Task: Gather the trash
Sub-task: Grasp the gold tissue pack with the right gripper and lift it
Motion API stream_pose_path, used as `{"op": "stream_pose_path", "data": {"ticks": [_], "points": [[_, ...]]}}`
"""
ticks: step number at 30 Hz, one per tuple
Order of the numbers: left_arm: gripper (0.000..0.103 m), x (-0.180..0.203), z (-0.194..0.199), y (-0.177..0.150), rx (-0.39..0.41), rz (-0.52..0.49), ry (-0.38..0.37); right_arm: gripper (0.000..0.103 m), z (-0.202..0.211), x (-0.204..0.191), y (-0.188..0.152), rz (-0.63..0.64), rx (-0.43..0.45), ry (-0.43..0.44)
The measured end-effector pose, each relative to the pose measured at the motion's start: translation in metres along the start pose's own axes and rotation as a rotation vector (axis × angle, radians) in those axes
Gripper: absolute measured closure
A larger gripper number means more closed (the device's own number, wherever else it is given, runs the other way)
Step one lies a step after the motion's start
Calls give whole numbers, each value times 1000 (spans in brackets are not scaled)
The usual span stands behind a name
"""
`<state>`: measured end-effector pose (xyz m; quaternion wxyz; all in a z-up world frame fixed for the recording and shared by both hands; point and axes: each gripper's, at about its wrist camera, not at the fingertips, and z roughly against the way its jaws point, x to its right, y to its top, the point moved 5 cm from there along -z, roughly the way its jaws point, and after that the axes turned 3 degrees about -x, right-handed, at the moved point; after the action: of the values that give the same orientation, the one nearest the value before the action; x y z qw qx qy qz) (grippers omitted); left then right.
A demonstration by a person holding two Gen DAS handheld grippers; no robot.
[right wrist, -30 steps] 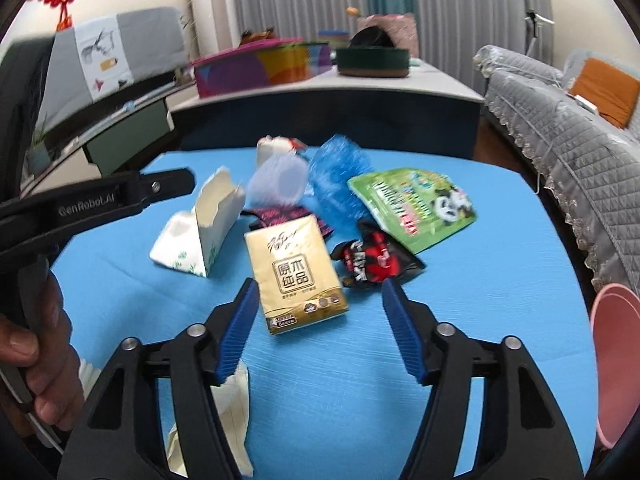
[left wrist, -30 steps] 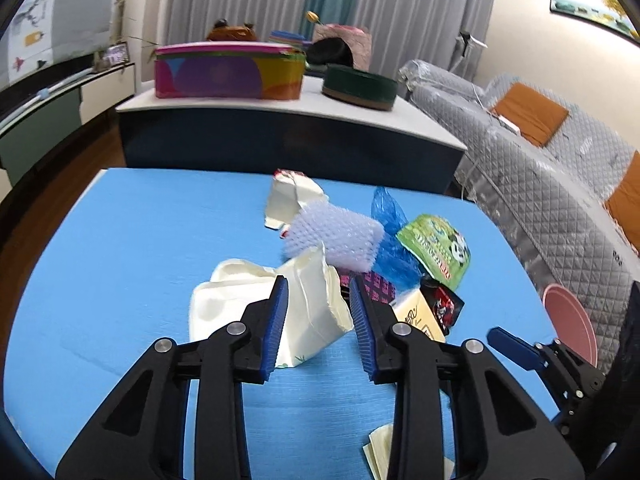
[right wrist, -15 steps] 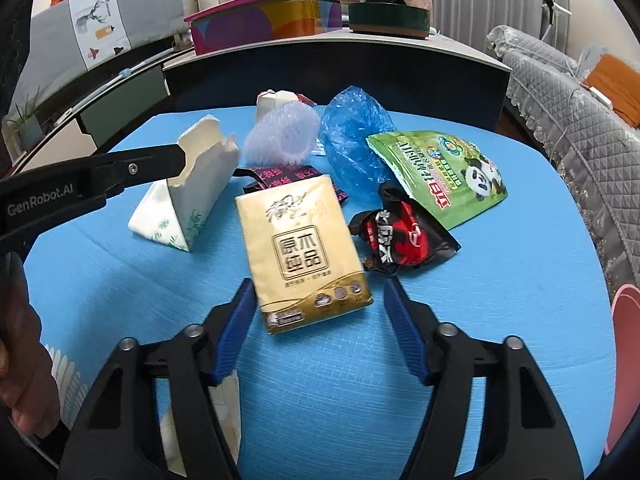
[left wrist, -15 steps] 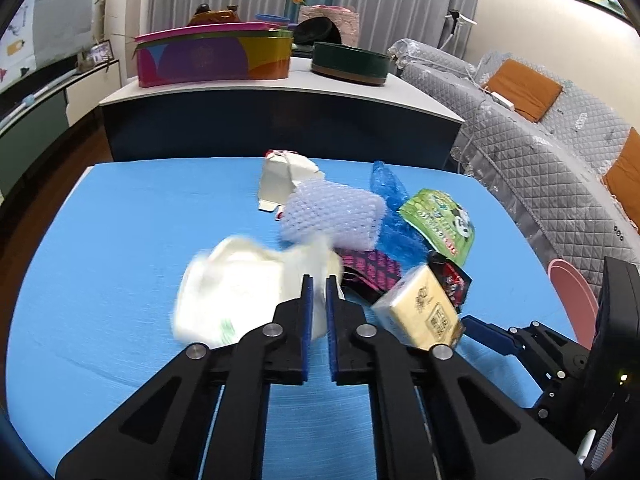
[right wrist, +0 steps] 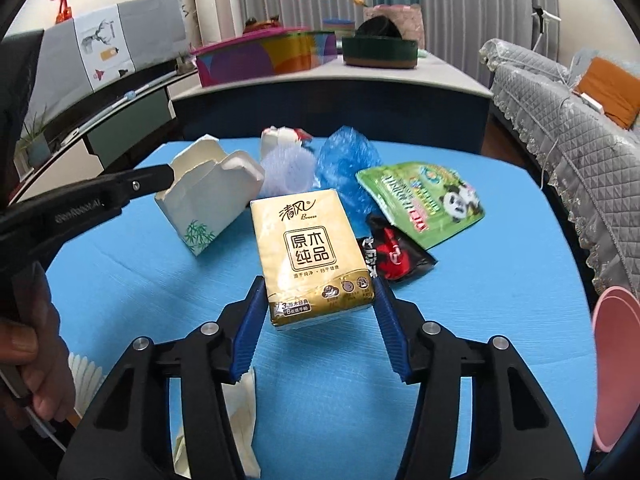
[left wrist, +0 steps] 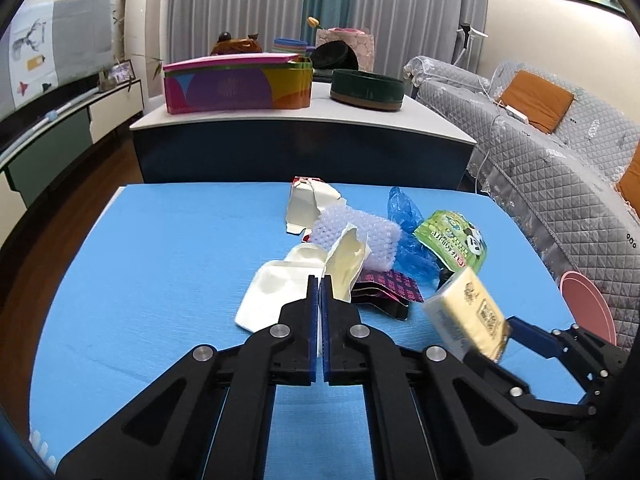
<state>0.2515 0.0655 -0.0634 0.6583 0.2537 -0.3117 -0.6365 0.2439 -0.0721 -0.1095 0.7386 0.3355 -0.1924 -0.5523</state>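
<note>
- Gold tissue pack (right wrist: 315, 256) is clamped between the right gripper's (right wrist: 320, 300) closing jaws.
- White paper carton (left wrist: 304, 280) is pinched at its torn flap by the tight-closed left gripper (left wrist: 320, 284).

Blue table (right wrist: 500, 320): green pouch (right wrist: 424, 200), black-red wrapper (right wrist: 396, 258) lying flat.

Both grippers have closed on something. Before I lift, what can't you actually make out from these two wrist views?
- Pink bin: cut off by the right edge in both views; its inside is unseen.
- White paper: right wrist view, mostly hidden behind the right gripper.
- Tissue pack: blurred in the left wrist view.
- Torn paper box: left gripper hides the pinched edge.
</note>
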Motion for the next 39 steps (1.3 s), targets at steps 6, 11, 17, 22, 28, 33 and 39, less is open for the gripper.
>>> {"op": "stream_pose_path", "data": {"ticks": [6,11,17,22,28,33,39], "points": [[102,5,17,1,39,-12,12,50,24,7,0,-13,31,-17],[102,8,31,2,66,-14,13,50,44,14,0,-27,65,-38],[102,16,45,1,98,-23,6,50,64,29,-1,-54,97,-70],[102,26,55,1,123,-38,-11,50,76,36,-2,-70,116,-87],[102,39,63,2,144,-52,-32,50,92,46,-7,-80,135,-115],[102,50,67,1,156,-55,-52,50,106,56,-10,-94,152,-139],[102,64,70,2,167,-68,-76,50,117,68,-14,-111,164,-165]]}}
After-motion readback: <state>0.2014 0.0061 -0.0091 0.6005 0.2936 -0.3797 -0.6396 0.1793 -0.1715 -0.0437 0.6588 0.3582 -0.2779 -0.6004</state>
